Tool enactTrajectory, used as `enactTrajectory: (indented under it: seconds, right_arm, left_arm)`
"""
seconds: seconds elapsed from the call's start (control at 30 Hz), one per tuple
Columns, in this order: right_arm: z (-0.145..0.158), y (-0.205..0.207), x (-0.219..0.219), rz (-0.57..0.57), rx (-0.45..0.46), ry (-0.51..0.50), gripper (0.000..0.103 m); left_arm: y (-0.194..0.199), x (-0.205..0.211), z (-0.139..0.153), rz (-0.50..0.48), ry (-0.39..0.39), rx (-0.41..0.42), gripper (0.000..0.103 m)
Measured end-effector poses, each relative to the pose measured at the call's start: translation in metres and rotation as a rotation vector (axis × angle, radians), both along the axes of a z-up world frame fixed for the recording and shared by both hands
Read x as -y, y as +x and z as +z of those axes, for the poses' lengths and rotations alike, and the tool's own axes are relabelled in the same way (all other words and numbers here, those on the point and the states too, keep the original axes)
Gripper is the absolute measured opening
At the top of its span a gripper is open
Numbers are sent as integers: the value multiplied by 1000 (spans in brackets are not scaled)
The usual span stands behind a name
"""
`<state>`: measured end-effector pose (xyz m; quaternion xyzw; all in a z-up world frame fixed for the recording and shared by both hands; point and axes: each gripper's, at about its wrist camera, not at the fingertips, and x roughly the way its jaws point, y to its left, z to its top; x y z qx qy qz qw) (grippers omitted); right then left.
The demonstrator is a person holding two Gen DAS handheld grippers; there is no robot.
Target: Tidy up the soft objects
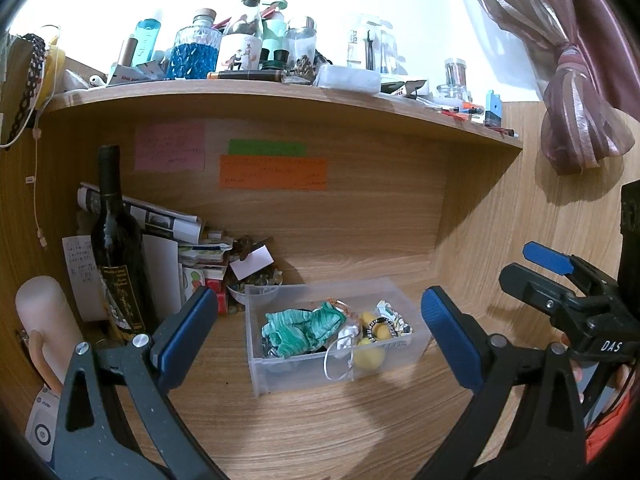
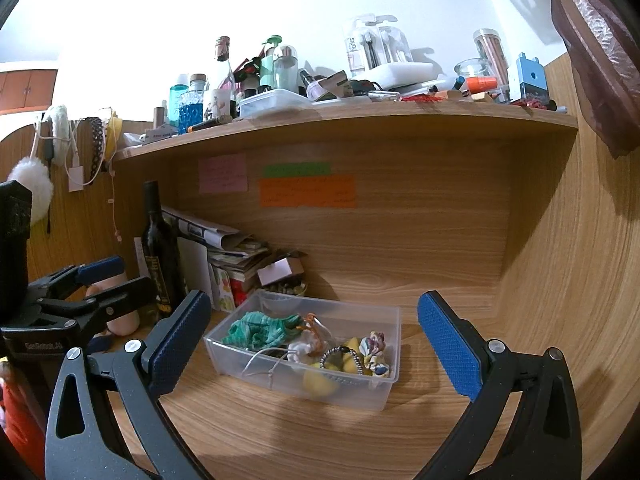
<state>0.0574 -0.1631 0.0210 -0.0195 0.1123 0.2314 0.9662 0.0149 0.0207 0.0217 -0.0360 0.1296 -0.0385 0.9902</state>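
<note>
A clear plastic box [image 1: 280,376] [image 2: 390,390] stands on the wooden desk. It holds a green scrunchie [image 1: 300,326] [image 2: 260,330], a patterned scrunchie [image 1: 394,318] [image 2: 374,350], yellow soft pieces [image 1: 370,354] [image 2: 320,382], a black beaded band [image 2: 340,354] and a white loop. My left gripper [image 1: 320,338] is open and empty, in front of the box. My right gripper [image 2: 316,344] is open and empty, also in front of the box. The right gripper shows at the right of the left wrist view [image 1: 560,280], and the left gripper at the left of the right wrist view [image 2: 100,280].
A dark wine bottle [image 1: 116,248] [image 2: 160,248], stacked papers and small boxes [image 1: 192,248] stand behind the box on the left. A crowded shelf [image 1: 280,88] [image 2: 340,114] runs overhead. A white cylinder [image 1: 44,320] stands far left. A curtain [image 1: 580,80] hangs right.
</note>
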Motion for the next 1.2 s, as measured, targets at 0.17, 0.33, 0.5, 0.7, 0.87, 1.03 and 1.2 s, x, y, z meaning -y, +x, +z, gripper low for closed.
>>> enactTrajectory:
  seconds: [0.17,0.33,0.5,0.7,0.87,1.03,1.2]
  right_arm:
    - [0,0,0,-1,-1,-1,103]
    - [0,0,-1,0,-2,0,103]
    - [-1,0,-1,-1,-4,1,103]
    - [-3,-1,-5,-6,-11,6,103]
    - [-4,-2,-6,-10,-13,6,103]
    - [-4,-1,-6,-12,-13,6,103]
    - [-6,-1,-9,-18,-19,4,103]
  left_arm:
    - [0,1,0,-5,5,0,103]
    - [0,3,0,-8,8,2,103]
    - [0,2,0,-9,6,3,103]
    - [0,2,0,-12,6,4,103]
    - [1,4,1,-23,7,1,103]
    - [1,8,0,-28,19,6,103]
    - [1,9,-1,-33,18,0,103]
